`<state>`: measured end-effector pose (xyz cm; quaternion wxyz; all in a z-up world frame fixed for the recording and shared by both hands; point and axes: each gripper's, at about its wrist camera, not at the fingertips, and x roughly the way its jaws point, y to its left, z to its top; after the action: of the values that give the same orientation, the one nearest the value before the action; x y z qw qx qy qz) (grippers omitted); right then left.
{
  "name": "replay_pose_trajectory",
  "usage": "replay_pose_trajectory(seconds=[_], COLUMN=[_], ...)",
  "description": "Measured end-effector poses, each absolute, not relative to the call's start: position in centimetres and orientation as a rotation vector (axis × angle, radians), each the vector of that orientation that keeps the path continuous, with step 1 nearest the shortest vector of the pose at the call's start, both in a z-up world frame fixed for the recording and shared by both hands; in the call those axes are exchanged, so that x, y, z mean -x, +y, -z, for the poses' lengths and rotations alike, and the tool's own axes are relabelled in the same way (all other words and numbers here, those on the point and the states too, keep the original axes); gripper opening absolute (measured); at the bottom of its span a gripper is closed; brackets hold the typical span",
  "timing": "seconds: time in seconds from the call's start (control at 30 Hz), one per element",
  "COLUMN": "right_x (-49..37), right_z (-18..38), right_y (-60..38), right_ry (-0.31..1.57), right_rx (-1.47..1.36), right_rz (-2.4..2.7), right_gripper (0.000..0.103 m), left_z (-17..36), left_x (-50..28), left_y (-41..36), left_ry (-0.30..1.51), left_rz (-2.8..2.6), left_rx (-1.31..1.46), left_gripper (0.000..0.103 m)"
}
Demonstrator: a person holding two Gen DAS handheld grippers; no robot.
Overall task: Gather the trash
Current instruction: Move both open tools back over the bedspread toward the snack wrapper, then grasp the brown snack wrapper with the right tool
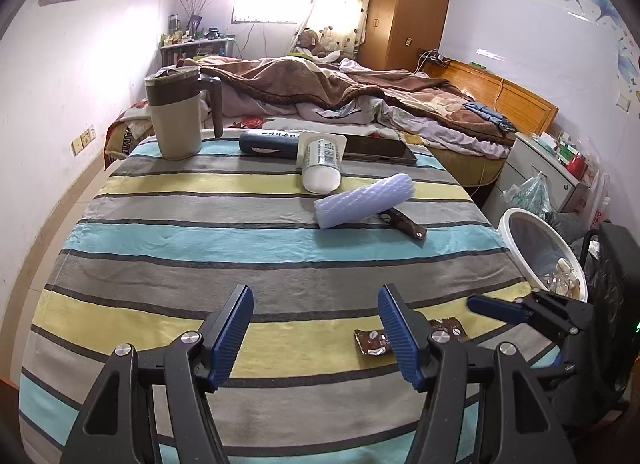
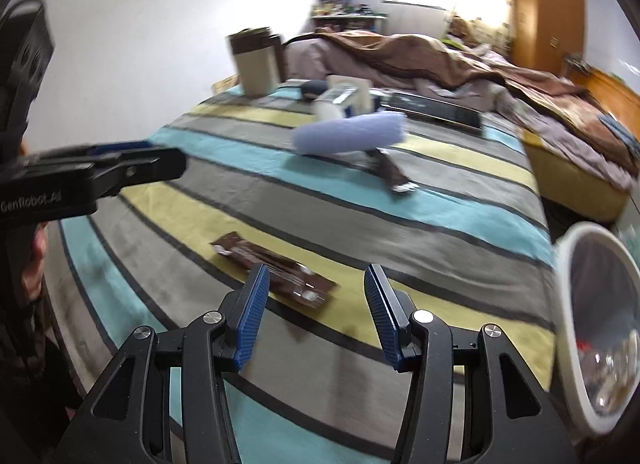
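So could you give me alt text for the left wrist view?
An open left gripper with blue pads hovers over a striped tablecloth, beside a flat brown coffee sachet. Farther off lie a pale blue foam roll and a beige lidded jug; a white waste bin stands at right.

The tabletop [image 1: 192, 240] is covered with a cloth in grey, yellow and light blue stripes. On its far side stand a beige jug [image 1: 180, 111] and a white bottle [image 1: 322, 163] that lies beside a dark case [image 1: 266, 142]. A pale blue roll [image 1: 364, 199] lies near the middle, partly on a brown wrapper [image 1: 406, 223]. Another brown wrapper [image 2: 276, 274] lies flat near the front edge.
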<state>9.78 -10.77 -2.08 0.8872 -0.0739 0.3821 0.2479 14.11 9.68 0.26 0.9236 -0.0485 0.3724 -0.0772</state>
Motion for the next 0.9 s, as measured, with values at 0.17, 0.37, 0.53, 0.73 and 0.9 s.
replay_pose_trajectory(seconds=[0.17, 0.37, 0.53, 0.73, 0.9], right_x=[-11.0, -11.2, -11.3, -11.7, -12.5], right_z=[3.2, 3.2, 3.0, 3.2, 3.3], right_y=[-9.3, -8.6, -8.9, -9.6, -10.6], right_ry=[0.876, 0.907, 0.903, 0.91, 0.919], right_rx=[0.221, 0.263, 0.256, 0.222, 0.16], right_rz=[-0.573, -0.566, -0.525, -0.495, -0.443], right_gripper=[0.063, 0.063, 0.031, 0.027, 0.026], left_z=[-0.1, 0.0, 0.0, -0.1, -0.1], left_x=[-15.0, -16.3, -17.8, -20.0, -22.0], left_y=[10.0, 9.6, 9.1, 8.1, 7.0], left_ry=[0.773, 0.783, 0.79, 0.804, 0.801], left_rz=[0.156, 0.169, 0.2, 0.238, 0.279], left_rx=[0.108, 0.105, 0.1, 0.072, 0.025], left_gripper=[0.064, 0.064, 0.064, 0.065, 0.065])
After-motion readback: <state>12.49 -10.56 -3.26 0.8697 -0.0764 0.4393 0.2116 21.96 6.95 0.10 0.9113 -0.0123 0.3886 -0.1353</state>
